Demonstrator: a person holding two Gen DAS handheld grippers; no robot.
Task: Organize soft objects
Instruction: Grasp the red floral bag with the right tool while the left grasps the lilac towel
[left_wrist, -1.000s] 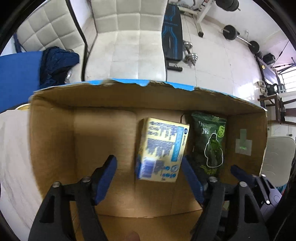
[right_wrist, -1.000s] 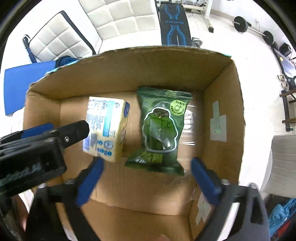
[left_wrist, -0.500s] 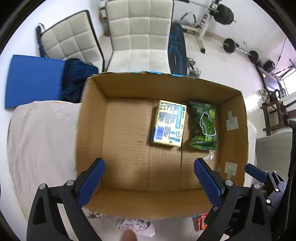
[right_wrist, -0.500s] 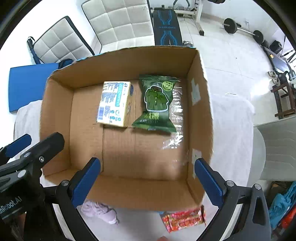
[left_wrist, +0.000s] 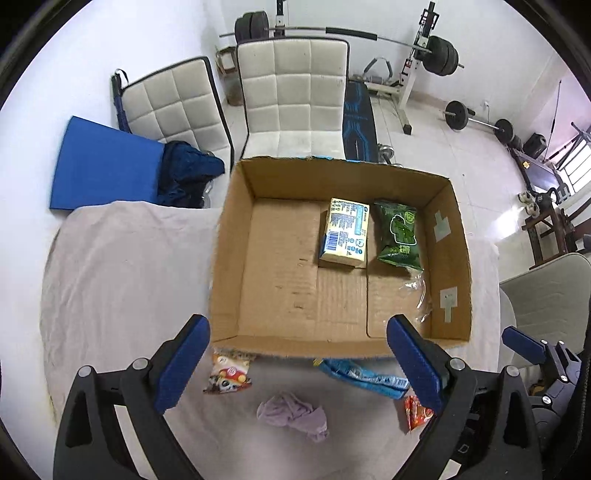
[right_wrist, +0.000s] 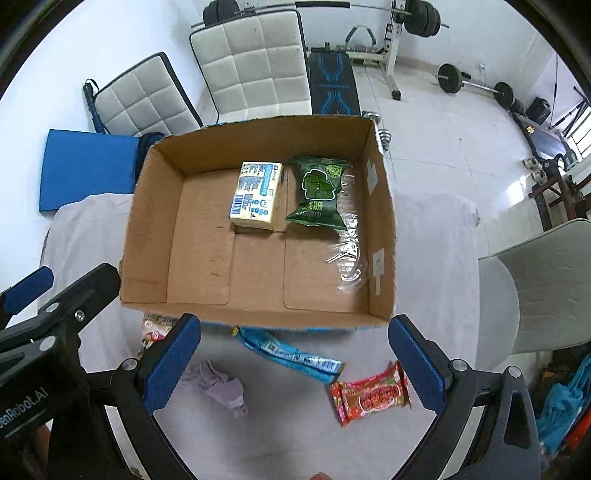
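Note:
An open cardboard box (left_wrist: 229, 266) (right_wrist: 147, 236) stands on a cloth-covered table. Inside lie a yellow tissue pack (left_wrist: 345, 232) (right_wrist: 256, 199) and a green snack bag (left_wrist: 399, 234) (right_wrist: 318, 192). In front of the box lie a crumpled lilac cloth (left_wrist: 295, 415) (right_wrist: 218, 386), a blue wrapper (left_wrist: 364, 376) (right_wrist: 291, 354), a red snack pack (right_wrist: 371, 395) (left_wrist: 415, 411) and a small cartoon packet (left_wrist: 229, 373) (right_wrist: 155, 328). My left gripper (left_wrist: 297, 363) is open and empty above these. My right gripper (right_wrist: 293, 363) is open and empty beside it.
Two white padded chairs (left_wrist: 291, 99) stand behind the table, with a blue mat (left_wrist: 103, 170) and dark cloth (left_wrist: 188, 173) at the left. Gym weights (left_wrist: 439, 55) stand at the back. A grey chair (right_wrist: 535, 291) is at the right.
Both grippers have pulled back and up out of the box, leaving the yellow pack and green bag inside. The items in front of the box have come into view.

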